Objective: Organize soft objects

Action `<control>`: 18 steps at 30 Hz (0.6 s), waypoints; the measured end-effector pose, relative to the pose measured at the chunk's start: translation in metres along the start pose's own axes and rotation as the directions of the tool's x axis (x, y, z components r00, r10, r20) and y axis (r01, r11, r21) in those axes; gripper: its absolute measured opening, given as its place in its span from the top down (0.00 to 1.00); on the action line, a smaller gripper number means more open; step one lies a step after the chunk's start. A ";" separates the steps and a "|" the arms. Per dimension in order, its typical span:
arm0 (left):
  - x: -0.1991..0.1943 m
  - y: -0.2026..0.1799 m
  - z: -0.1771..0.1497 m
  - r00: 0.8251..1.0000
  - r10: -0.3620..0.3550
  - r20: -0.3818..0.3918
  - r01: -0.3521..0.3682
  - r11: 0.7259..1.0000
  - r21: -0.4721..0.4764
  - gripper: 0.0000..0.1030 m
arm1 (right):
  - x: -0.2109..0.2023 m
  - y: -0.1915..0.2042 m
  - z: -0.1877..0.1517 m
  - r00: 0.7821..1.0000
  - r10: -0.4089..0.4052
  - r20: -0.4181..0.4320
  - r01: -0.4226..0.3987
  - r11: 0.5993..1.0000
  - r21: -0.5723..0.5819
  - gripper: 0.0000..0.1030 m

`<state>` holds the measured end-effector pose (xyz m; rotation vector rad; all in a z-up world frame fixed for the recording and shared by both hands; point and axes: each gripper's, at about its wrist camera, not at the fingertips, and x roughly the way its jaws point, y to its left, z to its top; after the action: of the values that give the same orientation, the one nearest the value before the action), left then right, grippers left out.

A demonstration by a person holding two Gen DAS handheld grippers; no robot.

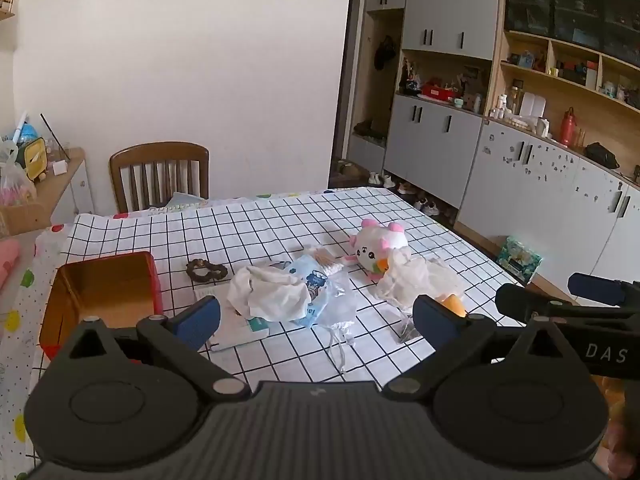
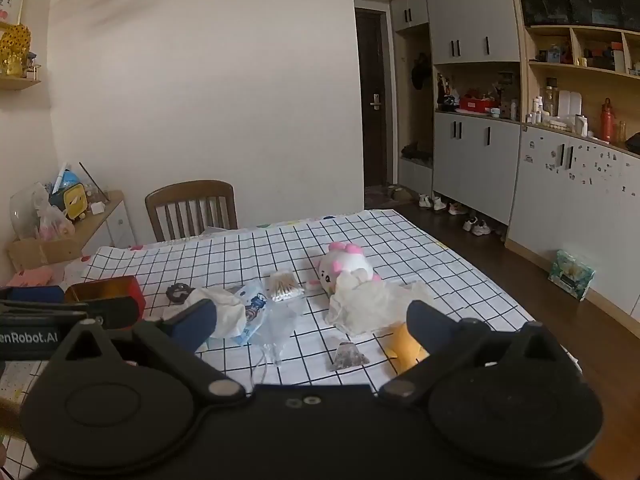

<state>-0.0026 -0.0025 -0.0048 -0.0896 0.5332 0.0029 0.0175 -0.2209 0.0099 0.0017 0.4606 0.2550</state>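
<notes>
Flat white booklet (image 1: 240,330): lying partly hidden under the crumpled white cloth (image 1: 268,292), beyond the left tongs. Soft yellow plush (image 2: 404,346): being covered in part by the right tongs' finger. Shelf ornaments: showing too small to identify.

The open red tin box with a gold inside (image 1: 102,296) stands empty at the left end of the checked surface (image 1: 256,224). Just right of the box lies a dark brown ruffled hair scrunchie (image 1: 206,270), flat. Further right from the box, a crumpled white cloth (image 1: 268,294) lies heaped on a pale blue printed plastic packet (image 1: 316,286). Well right of the box, a white plush toy with pink ears (image 1: 378,246) lies on its side, its face toward the camera. A crumpled translucent white bag (image 1: 416,280) rests against the plush, on the side away from the box. Beyond that bag a yellow-orange soft toy (image 2: 404,350) lies partly hidden.
</notes>
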 end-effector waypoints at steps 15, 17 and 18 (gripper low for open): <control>-0.012 0.014 0.000 1.000 0.001 0.003 -0.001 1.000 -0.001 0.00 | -0.006 0.008 -0.002 1.000 -0.010 0.015 0.010 1.000 -0.005 0.02; -0.012 0.016 0.000 1.000 -0.001 0.001 0.001 1.000 -0.002 0.00 | -0.007 0.012 -0.002 1.000 -0.012 0.017 0.013 1.000 -0.005 0.02; -0.012 0.017 -0.001 1.000 -0.003 0.001 0.003 1.000 -0.003 0.00 | -0.007 0.013 -0.002 1.000 -0.013 0.018 0.013 1.000 -0.005 0.02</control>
<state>-0.0139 0.0142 -0.0004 -0.0937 0.5318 0.0006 0.0071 -0.2100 0.0126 -0.0038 0.4416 0.2432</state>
